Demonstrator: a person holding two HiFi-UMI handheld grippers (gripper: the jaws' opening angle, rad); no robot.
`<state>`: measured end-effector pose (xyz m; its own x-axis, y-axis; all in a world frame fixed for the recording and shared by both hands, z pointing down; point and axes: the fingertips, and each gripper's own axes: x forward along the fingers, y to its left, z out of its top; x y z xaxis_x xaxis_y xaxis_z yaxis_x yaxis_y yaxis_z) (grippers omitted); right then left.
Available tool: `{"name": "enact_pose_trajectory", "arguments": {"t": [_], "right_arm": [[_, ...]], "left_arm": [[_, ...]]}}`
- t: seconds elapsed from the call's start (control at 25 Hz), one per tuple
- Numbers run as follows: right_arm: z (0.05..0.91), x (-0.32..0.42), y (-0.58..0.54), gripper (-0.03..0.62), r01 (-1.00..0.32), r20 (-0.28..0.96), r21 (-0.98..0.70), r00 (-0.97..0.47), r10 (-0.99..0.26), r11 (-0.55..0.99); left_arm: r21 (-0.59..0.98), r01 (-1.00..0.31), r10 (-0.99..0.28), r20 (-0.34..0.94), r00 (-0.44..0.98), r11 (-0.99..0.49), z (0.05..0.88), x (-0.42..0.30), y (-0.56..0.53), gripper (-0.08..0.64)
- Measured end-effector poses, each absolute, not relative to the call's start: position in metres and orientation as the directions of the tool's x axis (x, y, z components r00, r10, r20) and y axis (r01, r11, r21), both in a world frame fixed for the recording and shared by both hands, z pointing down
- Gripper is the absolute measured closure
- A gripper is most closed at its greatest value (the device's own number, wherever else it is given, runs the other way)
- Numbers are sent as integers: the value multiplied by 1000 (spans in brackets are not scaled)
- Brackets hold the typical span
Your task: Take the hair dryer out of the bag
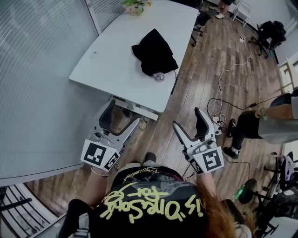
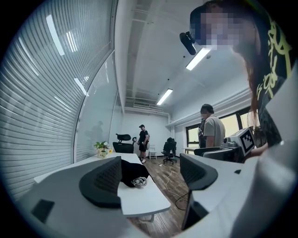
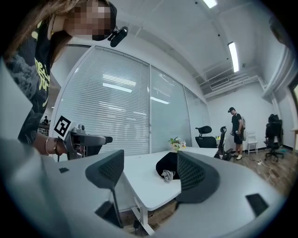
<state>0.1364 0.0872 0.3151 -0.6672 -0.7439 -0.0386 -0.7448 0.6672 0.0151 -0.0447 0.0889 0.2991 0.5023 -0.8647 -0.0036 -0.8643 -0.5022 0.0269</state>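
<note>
A black cloth bag [image 1: 154,55] lies near the front right edge of the white table [image 1: 116,60]. A small grey-white coil [image 1: 159,76] pokes out at its mouth, and the hair dryer itself is hidden. Both grippers hang in the air short of the table, well apart from the bag. My left gripper [image 1: 121,119] is open and holds nothing; in its own view the bag [image 2: 132,171] shows between the jaws. My right gripper [image 1: 190,122] is also open and holds nothing, with the bag [image 3: 165,165] and coil [image 3: 167,175] far beyond the jaws.
A flower pot [image 1: 136,5] stands at the table's far end. A white cable [image 1: 228,69] and a power strip [image 1: 217,122] lie on the wooden floor to the right. A seated person [image 1: 260,123] is at the right, with office chairs [image 1: 270,32] beyond. A blind-covered glass wall [image 1: 37,69] runs along the left.
</note>
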Motion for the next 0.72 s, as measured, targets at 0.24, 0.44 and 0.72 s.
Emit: {"name": "enact_pose_trajectory", "arguments": {"t": [0.24, 0.44, 0.72], "right_arm": [[328, 128, 85, 256, -702, -5, 6, -713, -701, 713], [332, 113, 87, 256, -650, -5, 2, -760, -650, 760], [340, 103, 65, 256, -650, 38, 29, -758, -651, 759]], "left_arm": [[13, -879, -879, 37, 476, -476, 308, -48, 91, 178], [23, -899, -897, 70, 438, -437, 314, -59, 96, 183], [26, -896, -893, 67, 445, -444, 318, -66, 69, 193]]}}
